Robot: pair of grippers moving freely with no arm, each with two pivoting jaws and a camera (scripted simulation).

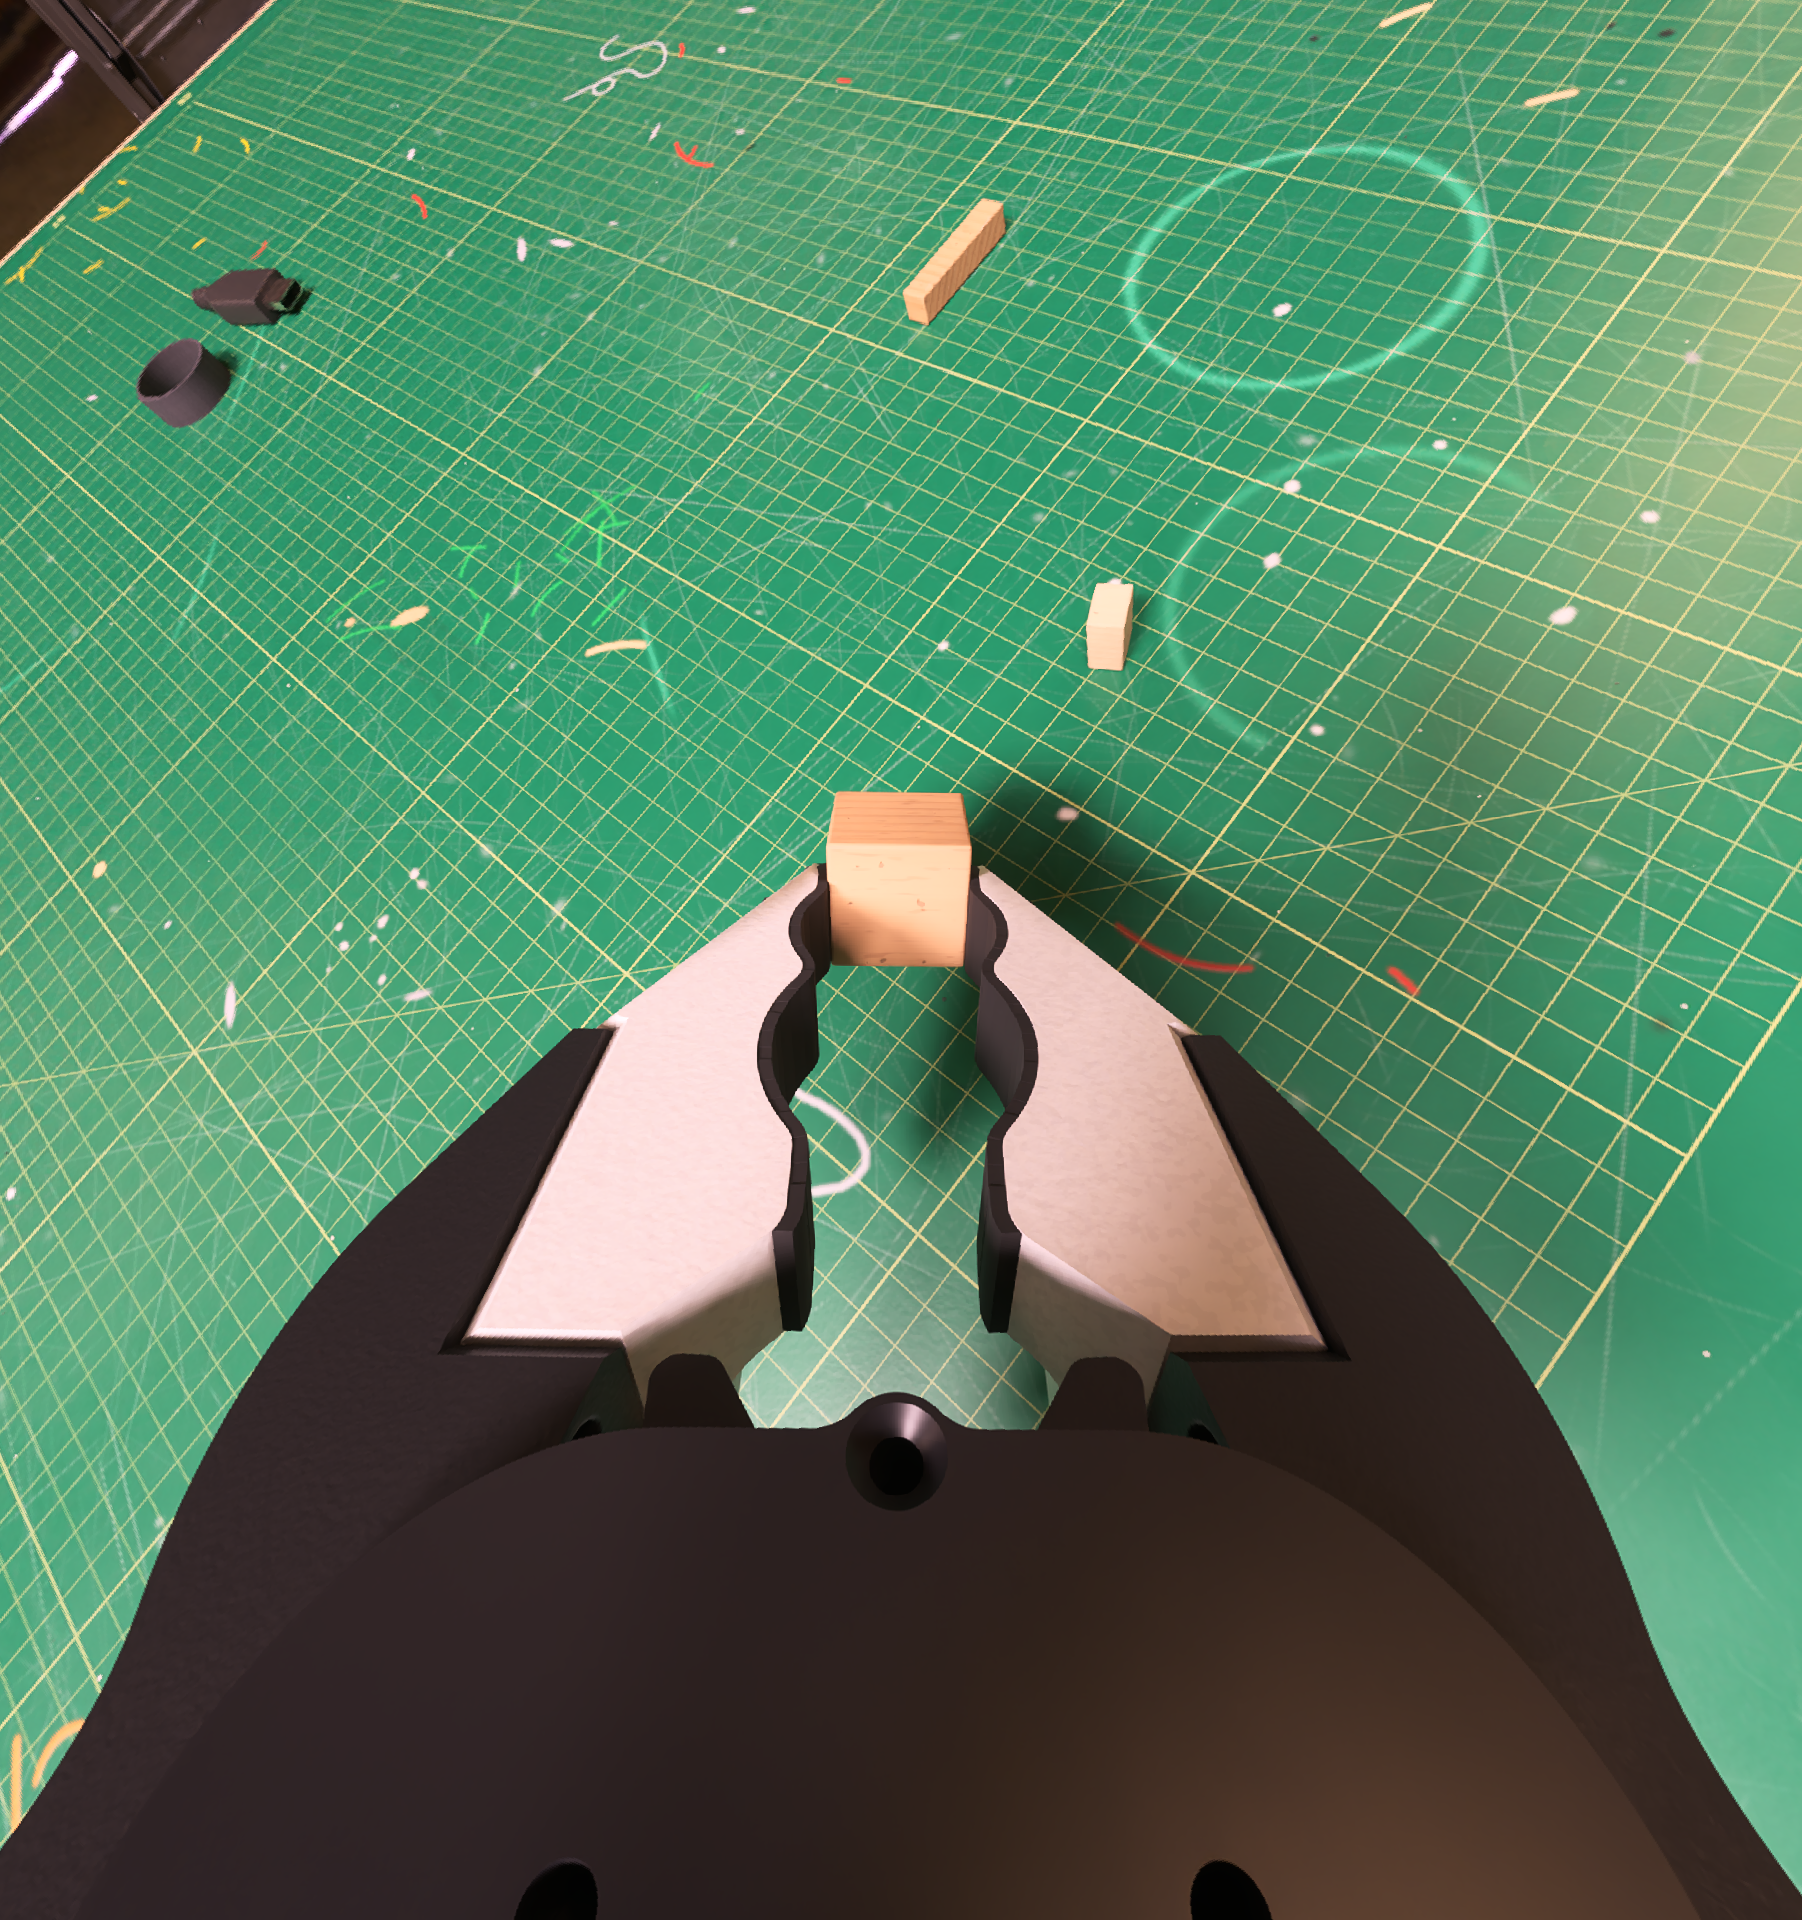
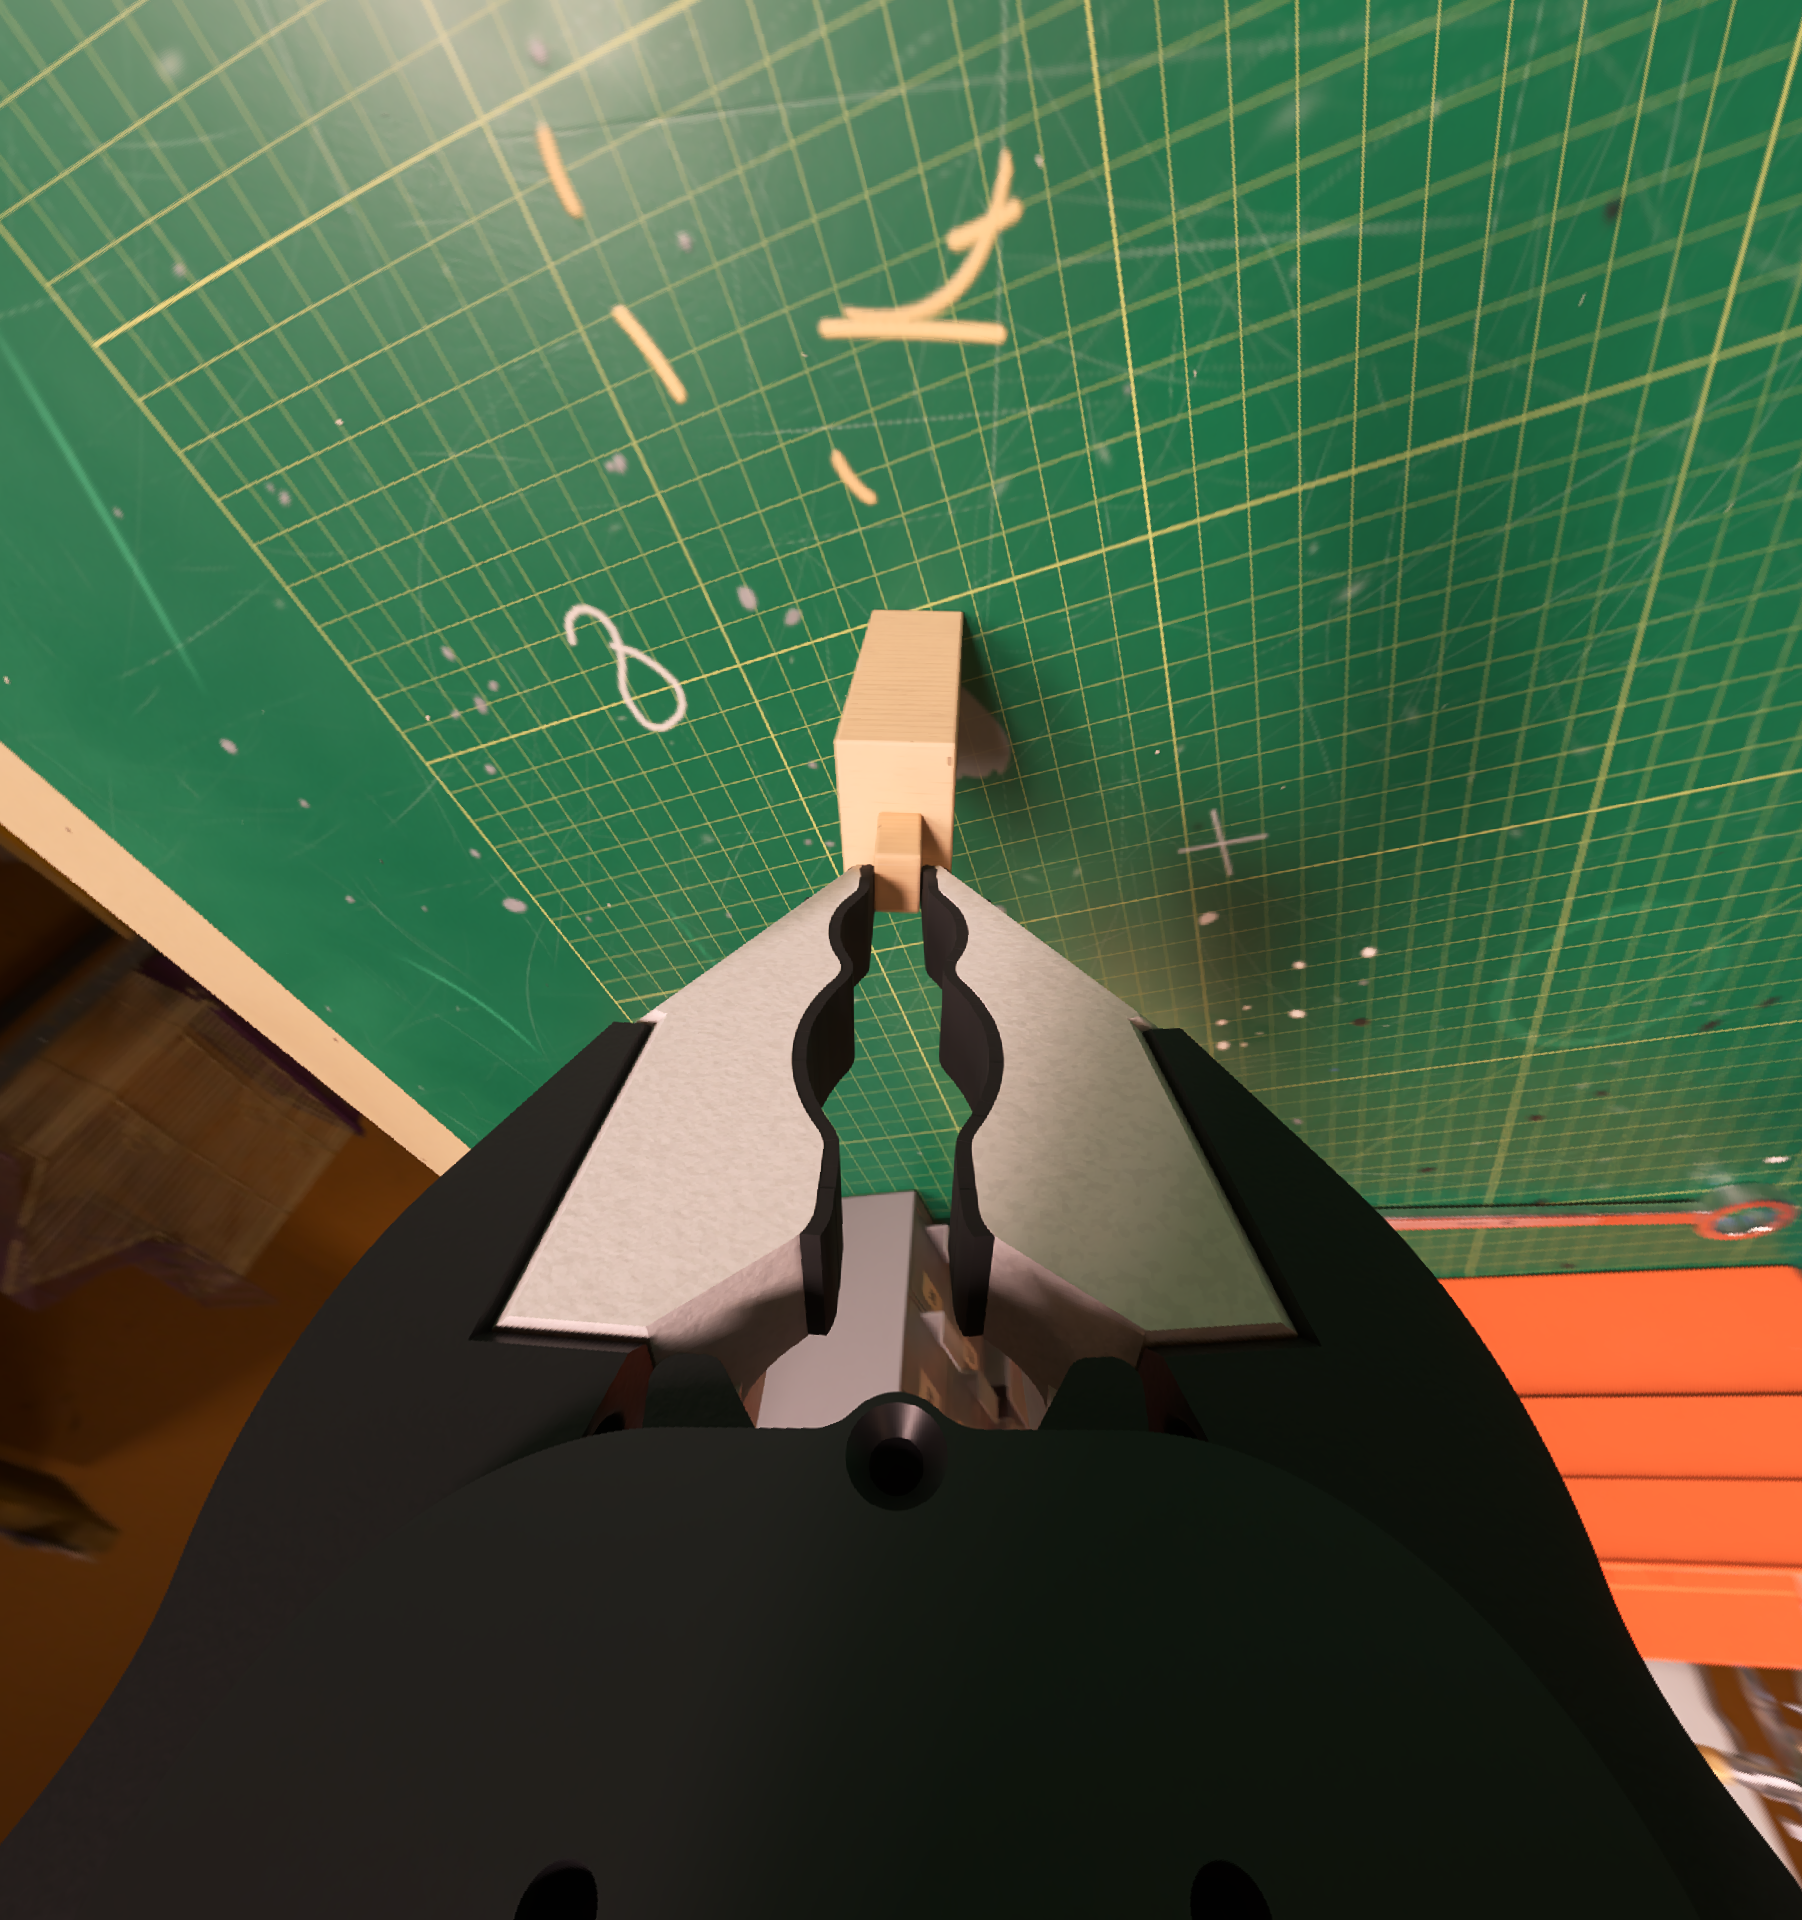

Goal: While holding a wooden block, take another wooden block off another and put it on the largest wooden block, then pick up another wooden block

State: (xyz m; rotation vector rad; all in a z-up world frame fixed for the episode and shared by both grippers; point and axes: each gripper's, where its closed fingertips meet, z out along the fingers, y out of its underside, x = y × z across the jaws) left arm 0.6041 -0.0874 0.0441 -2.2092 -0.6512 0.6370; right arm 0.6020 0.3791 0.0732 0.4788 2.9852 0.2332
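Note:
My left gripper point(image 1: 899, 909) is shut on a pale wooden cube point(image 1: 899, 878) and holds it above the green cutting mat point(image 1: 564, 727). Farther off on the mat lie a long thin wooden block point(image 1: 954, 260) and a small upright wooden block point(image 1: 1110, 625). My right gripper point(image 2: 899, 888) is shut on a small wooden block point(image 2: 899, 862). This small block sits right against the near end of a larger wooden block point(image 2: 902, 707) that rests on the mat point(image 2: 1396, 623). I cannot tell whether they touch.
A black ring point(image 1: 185, 381) and a dark small part point(image 1: 250, 294) lie at the mat's far left. The mat's pale edge point(image 2: 201, 935) runs at the left of the right wrist view. An orange box point(image 2: 1655, 1455) stands at the lower right there.

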